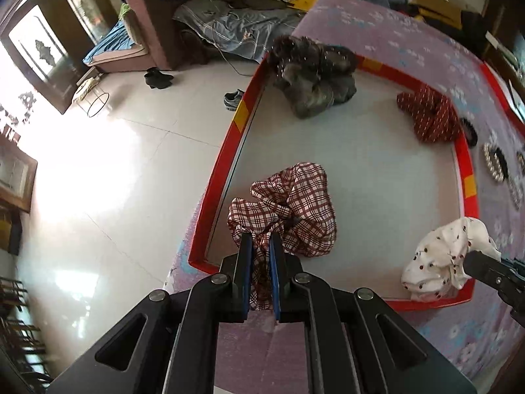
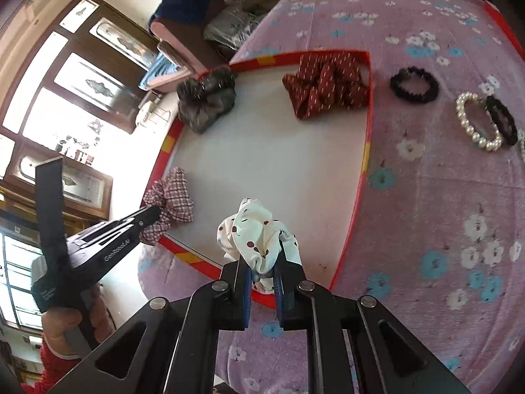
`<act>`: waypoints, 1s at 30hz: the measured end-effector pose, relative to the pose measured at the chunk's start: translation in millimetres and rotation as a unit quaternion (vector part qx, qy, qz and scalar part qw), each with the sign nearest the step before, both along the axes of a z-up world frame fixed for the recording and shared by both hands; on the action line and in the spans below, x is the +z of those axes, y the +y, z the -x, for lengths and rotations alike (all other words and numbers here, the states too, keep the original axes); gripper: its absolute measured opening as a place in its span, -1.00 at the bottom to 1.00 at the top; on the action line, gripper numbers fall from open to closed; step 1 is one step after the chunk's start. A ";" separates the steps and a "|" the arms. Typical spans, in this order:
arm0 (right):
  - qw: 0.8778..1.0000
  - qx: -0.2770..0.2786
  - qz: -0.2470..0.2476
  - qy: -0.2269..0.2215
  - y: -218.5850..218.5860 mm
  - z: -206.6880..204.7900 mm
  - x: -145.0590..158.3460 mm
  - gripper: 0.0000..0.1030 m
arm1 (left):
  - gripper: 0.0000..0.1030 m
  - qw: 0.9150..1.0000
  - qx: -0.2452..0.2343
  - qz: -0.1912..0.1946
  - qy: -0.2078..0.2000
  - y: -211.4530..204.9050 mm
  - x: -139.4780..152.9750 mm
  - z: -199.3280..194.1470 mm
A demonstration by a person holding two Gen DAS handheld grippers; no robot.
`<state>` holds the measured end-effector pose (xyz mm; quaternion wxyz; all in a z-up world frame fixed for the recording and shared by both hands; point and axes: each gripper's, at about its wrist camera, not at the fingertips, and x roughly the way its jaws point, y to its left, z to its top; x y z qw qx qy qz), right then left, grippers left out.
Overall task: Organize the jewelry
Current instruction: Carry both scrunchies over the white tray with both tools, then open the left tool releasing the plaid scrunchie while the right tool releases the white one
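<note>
A shallow red-rimmed tray (image 1: 229, 151) (image 2: 367, 151) with a white floor lies on the pink flowered cloth. My left gripper (image 1: 261, 239) (image 2: 154, 213) is shut on a red-and-white checked scrunchie (image 1: 295, 203) (image 2: 174, 197) over the tray's near left corner. My right gripper (image 2: 264, 256) (image 1: 472, 259) is shut on a white scrunchie with red dots (image 2: 259, 229) (image 1: 439, 259) above the tray's near edge. A grey scrunchie (image 1: 311, 75) (image 2: 206, 98) and a dark red dotted scrunchie (image 1: 430, 115) (image 2: 328, 82) lie at the tray's far end.
Right of the tray on the cloth lie a black hair tie (image 2: 414, 84), a pearl bracelet (image 2: 475, 121) and another black tie (image 2: 502, 120). A hand (image 2: 72, 325) holds the left gripper. Beyond the table edge are tiled floor (image 1: 115, 164), shoes and a sofa.
</note>
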<state>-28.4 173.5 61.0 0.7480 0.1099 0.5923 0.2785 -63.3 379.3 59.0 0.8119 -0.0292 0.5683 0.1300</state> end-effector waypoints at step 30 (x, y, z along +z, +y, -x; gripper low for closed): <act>0.996 -0.006 0.080 -0.044 -3.1 12.3 2.9 -0.43 | -0.28 0.999 0.018 -0.024 -0.041 -5.1 24.1 15.8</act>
